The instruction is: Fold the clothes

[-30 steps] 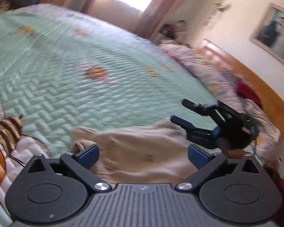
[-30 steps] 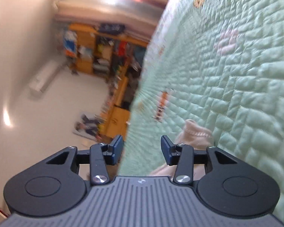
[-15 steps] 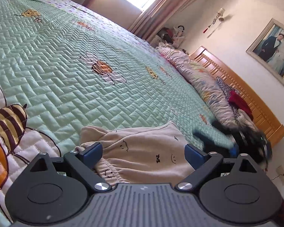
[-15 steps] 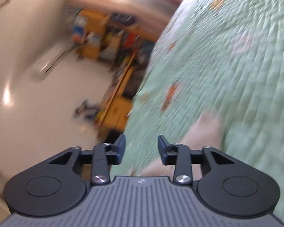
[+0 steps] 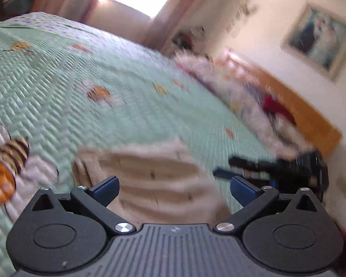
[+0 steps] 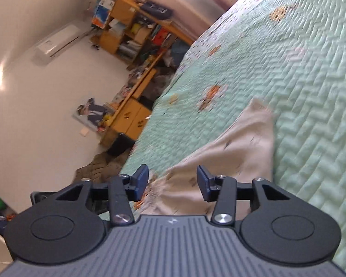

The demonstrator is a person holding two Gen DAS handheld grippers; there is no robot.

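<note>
A beige garment (image 5: 150, 180) with small dark prints lies flat on the green quilted bed (image 5: 103, 115). My left gripper (image 5: 173, 187) hovers over its near edge. Its jaws are opening wide and the pads press on nothing. To the garment's right, my right gripper (image 5: 223, 167) hangs just above the quilt. In the right wrist view the garment (image 6: 242, 143) stretches away along the bed (image 6: 299, 69). My right gripper (image 6: 173, 180) stands open about halfway, with the cloth's near hem below the gap and not pinched.
Pillows and heaped bedding (image 5: 242, 97) lie along the wooden headboard (image 5: 311, 120), under a framed picture (image 5: 320, 39). Past the bed's far edge are cluttered wooden shelves (image 6: 131, 34), a low cabinet (image 6: 136, 117) and dark cloth on the floor (image 6: 99, 168).
The garment went from bunched to spread flat. My left jaws have widened a little. The right wrist view has rolled and pulled back, so more of the garment shows ahead of it.
</note>
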